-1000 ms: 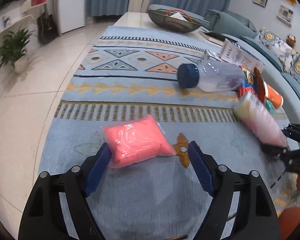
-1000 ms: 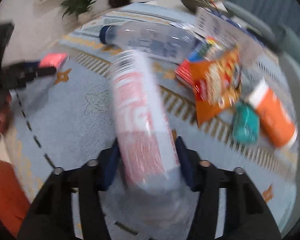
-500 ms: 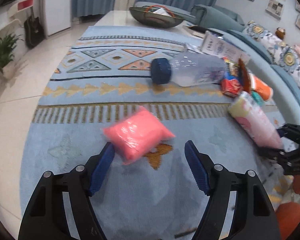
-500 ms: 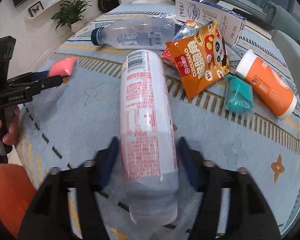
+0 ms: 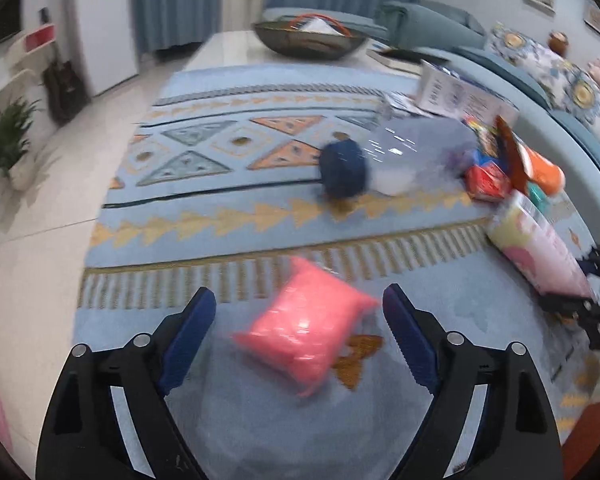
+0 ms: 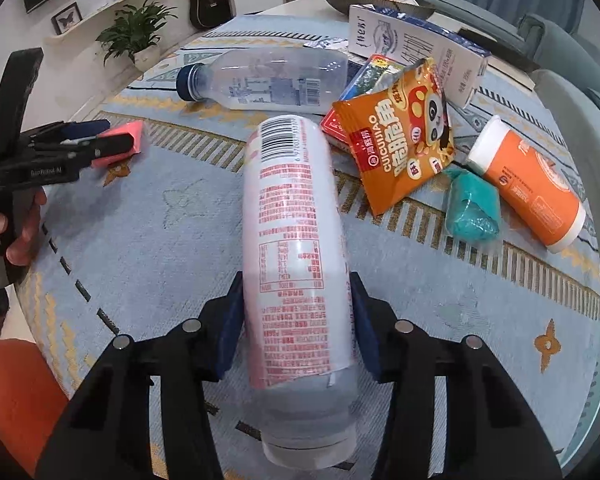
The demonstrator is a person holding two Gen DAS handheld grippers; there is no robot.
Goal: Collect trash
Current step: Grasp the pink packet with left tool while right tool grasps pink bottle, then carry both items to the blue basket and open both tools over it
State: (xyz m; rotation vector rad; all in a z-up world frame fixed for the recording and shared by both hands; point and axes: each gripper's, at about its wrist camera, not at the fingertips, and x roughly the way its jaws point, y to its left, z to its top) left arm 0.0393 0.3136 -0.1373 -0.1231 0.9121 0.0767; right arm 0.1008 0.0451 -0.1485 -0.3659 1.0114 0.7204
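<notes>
The pink packet point(image 5: 306, 330) has turned since a moment ago: it was lying flat and square to the left gripper point(image 5: 298, 338), and now it sits cornerwise between the blue fingers point(image 5: 188, 334). The jaws are opening and stand wide, with a gap on both sides of the packet, so it is not yet held and still rests on the blue rug point(image 5: 236, 200). I judge the pick must be tried again.

The right gripper point(image 6: 296, 320) is closing, and its pads press both sides of the white bottle point(image 6: 294, 232), which points away toward the snack bag point(image 6: 400, 136).
</notes>
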